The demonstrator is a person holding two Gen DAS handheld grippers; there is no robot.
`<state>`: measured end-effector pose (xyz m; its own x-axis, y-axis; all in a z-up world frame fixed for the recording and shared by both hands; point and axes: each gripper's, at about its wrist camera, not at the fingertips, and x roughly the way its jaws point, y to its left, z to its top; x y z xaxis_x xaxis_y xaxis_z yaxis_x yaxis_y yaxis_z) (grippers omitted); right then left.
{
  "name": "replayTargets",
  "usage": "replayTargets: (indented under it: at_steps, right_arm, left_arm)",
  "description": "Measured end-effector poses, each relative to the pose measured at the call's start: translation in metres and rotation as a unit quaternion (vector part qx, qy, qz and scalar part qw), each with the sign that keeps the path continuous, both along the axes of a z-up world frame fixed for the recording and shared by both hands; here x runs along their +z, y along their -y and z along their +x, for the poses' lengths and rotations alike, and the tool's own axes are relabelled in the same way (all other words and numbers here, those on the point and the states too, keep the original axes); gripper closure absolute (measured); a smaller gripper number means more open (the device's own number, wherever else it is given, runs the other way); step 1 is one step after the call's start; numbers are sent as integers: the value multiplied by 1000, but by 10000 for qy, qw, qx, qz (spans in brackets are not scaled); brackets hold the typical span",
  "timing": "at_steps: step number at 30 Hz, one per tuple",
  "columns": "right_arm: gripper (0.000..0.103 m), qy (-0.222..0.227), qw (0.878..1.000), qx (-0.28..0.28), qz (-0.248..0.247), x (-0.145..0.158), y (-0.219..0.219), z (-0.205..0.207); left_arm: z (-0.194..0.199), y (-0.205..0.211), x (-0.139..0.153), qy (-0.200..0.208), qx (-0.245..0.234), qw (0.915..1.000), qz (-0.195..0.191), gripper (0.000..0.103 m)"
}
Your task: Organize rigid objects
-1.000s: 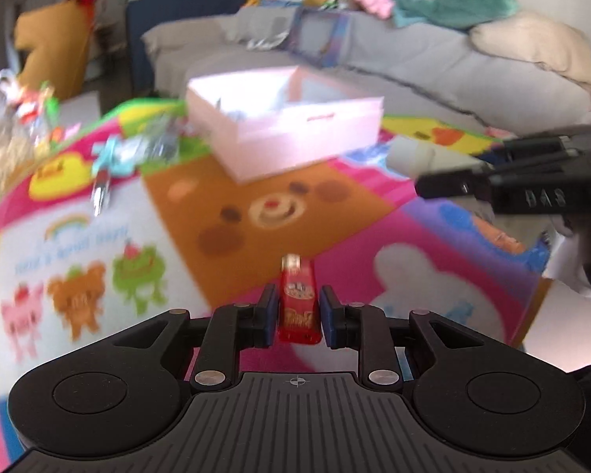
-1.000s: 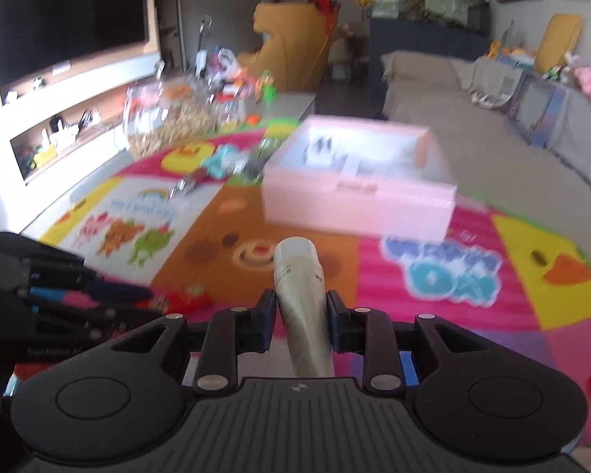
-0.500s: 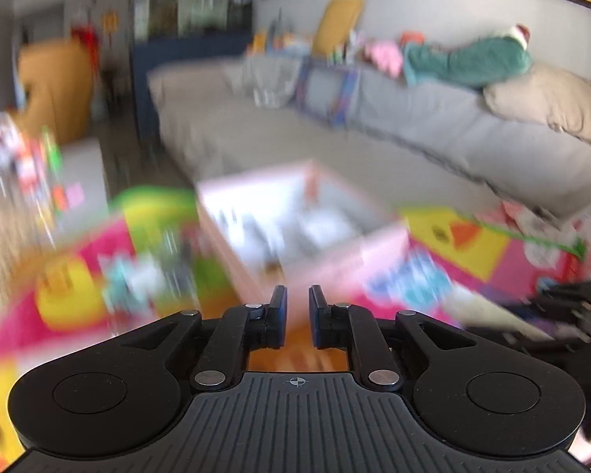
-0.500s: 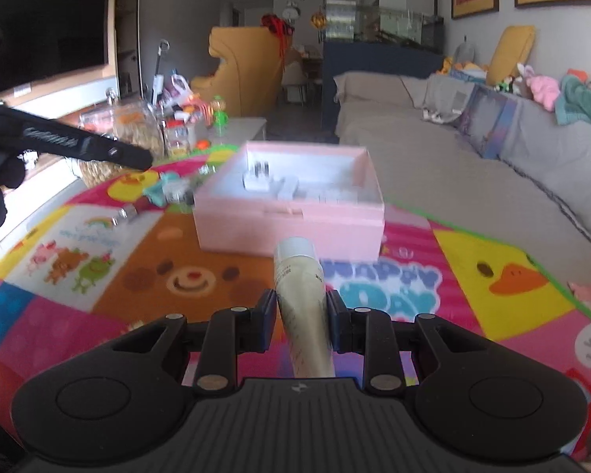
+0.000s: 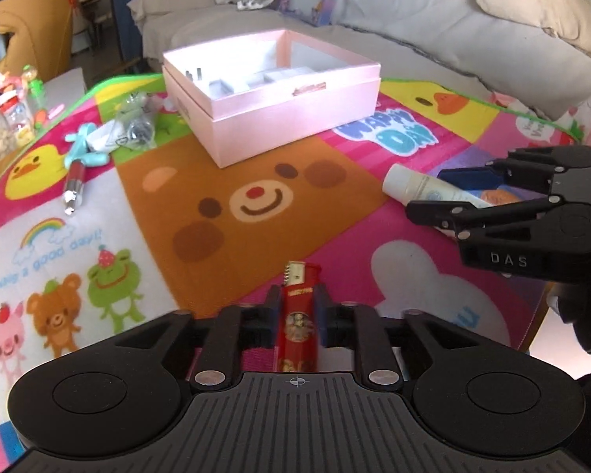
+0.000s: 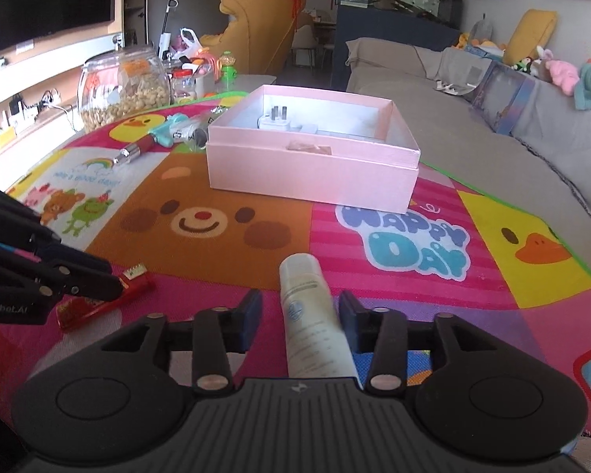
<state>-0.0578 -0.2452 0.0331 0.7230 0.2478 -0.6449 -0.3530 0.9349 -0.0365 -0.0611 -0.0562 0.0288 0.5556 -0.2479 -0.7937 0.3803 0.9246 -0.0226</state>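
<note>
A red lighter (image 5: 298, 323) lies on the colourful play mat (image 5: 216, 205) between the fingers of my left gripper (image 5: 297, 295). The jaws are opening and stand close beside its sides without squeezing it. In the right wrist view the lighter (image 6: 98, 305) lies flat under the left gripper (image 6: 98, 276). A white cream tube (image 6: 311, 315) rests on the mat inside my right gripper (image 6: 300, 307), whose jaws are opening, with a clear gap on the left side. The open pink box (image 6: 315, 173) stands further back with a white plug (image 6: 274, 120) inside.
Left of the box lie a red-and-silver pen (image 5: 73, 185), a teal item (image 5: 82, 149) and a clear plastic bag (image 5: 134, 126). A glass jar of nuts (image 6: 122, 86) stands at the mat's far left. A grey sofa (image 5: 413, 31) runs behind. The mat's edge (image 5: 532, 315) is at my right.
The right jaws have spread off the tube, which now lies on the mat. The left gripper, shut and empty and pointing higher half a second ago, is now low with the lighter between its jaws.
</note>
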Motion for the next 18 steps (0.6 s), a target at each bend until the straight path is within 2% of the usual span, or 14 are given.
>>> replayTargets:
  at_steps: [6,8,10,13,15,18]
  right_arm:
    - [59,-155,9998,-32,-119,-11,0,5]
    - [74,-194,9998,48,-66,-9,1,4]
    - [77,-260,9995,190,52,-5,3,1]
    - [77,-417,9971,416,480,3,7,-1]
    - [77,-336,9963,457,650,14,8,0]
    - [77,60,9960,364,816,40,12,10]
  left_arm:
    - [-6,4,-6,207,-8,9997,94,74]
    - [-10,1,-6,300,-30,9995,31,76]
    - [-16,0,-6,307,-180,9993,-134,76]
    - [-22,-1,-4,271,-463,9976,-447,76]
    - [-19,-2,3,409,-457,9970,-478,76]
    - [-1,-6,27,746,-438,9942,-632,77]
